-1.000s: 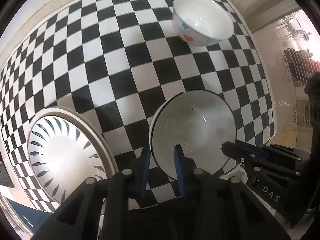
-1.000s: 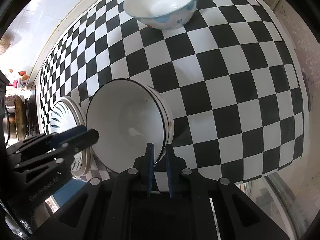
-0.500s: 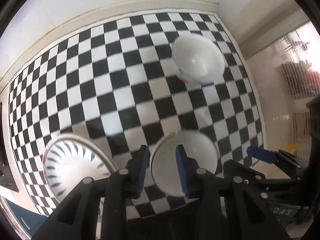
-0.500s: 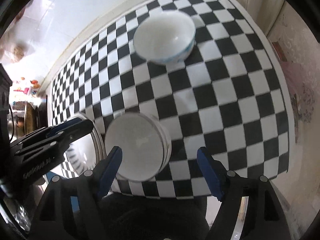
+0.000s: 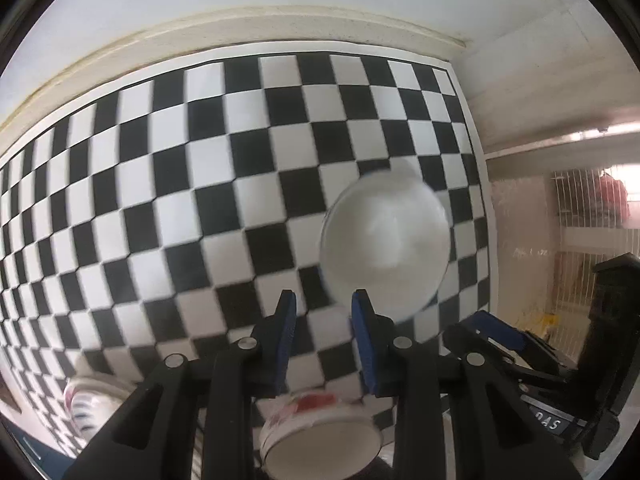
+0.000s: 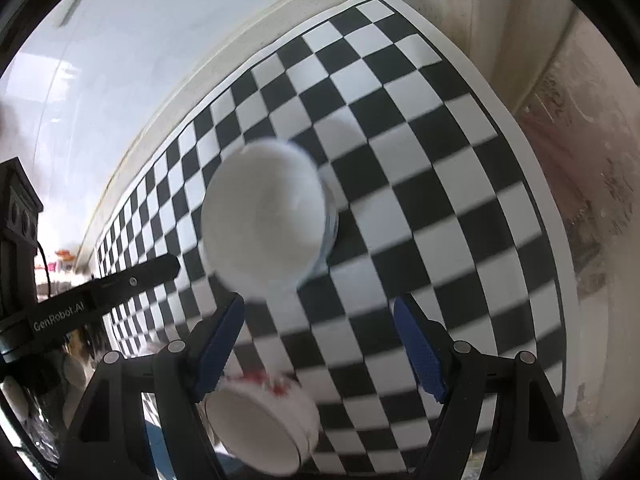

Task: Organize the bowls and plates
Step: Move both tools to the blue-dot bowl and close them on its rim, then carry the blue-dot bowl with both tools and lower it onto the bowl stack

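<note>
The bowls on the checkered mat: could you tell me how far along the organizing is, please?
Done: the nested red-patterned bowls sit at the near edge of the checkered mat. In hand: nothing; left claw and right claw are both empty. Left: the lone white bowl stands apart, unstacked.

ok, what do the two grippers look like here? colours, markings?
Both are black plastic frames with silver screws and blue pads on the inner faces of the fingers. The left gripper carries white "GenRobot.AI" lettering along its side, seen from the right wrist. The right gripper shows partial white letters "DAS" in the left wrist view. No sleeves visible.
</note>
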`<control>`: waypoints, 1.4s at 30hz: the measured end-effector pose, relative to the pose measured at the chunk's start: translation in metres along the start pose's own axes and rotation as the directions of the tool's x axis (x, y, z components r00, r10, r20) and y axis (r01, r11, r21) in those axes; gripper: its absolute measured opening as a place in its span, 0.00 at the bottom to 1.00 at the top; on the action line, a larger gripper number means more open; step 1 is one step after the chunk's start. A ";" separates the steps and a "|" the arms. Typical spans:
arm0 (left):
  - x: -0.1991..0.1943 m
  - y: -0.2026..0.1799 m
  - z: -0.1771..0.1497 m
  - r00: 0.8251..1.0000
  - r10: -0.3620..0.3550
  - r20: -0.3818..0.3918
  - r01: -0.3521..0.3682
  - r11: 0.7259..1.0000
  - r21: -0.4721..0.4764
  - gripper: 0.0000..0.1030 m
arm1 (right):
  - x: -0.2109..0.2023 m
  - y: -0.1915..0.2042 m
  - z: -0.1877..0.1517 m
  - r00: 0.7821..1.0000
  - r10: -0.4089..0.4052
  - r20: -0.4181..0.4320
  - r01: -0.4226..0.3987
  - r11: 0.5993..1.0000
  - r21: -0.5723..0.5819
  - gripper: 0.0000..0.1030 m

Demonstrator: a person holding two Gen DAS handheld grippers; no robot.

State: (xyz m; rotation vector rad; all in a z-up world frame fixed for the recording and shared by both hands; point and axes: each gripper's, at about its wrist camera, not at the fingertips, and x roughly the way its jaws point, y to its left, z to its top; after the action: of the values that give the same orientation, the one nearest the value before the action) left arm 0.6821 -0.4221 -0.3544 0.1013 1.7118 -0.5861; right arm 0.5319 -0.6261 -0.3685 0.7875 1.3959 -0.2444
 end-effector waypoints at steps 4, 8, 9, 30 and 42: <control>0.020 -0.004 0.025 0.999 -0.005 -0.036 0.005 1.000 -0.006 0.26 | 0.019 -0.004 0.026 1.000 0.015 -0.017 -0.014 0.999 0.031 0.77; 0.040 -0.007 0.041 0.997 -0.013 -0.070 0.013 1.000 -0.005 0.26 | 0.036 -0.008 0.041 0.999 0.023 -0.045 -0.021 0.999 0.046 0.76; 0.046 -0.008 0.044 0.997 -0.006 -0.079 0.006 1.000 -0.001 0.26 | 0.041 -0.008 0.044 0.998 0.026 -0.053 -0.023 0.998 0.051 0.75; 0.064 -0.026 0.034 0.998 0.038 -0.056 -0.032 0.995 0.099 0.25 | 0.058 -0.003 0.035 0.998 -0.040 -0.050 0.041 0.999 0.023 0.11; -0.005 -0.031 -0.005 0.999 0.025 0.030 -0.028 0.992 0.126 0.25 | 0.006 0.024 -0.001 1.000 -0.007 -0.023 0.007 0.999 -0.034 0.11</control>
State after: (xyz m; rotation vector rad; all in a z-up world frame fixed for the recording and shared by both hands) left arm 0.6669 -0.4451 -0.3392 0.2043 1.6428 -0.6726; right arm 0.5465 -0.6066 -0.3656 0.7599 1.4215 -0.2172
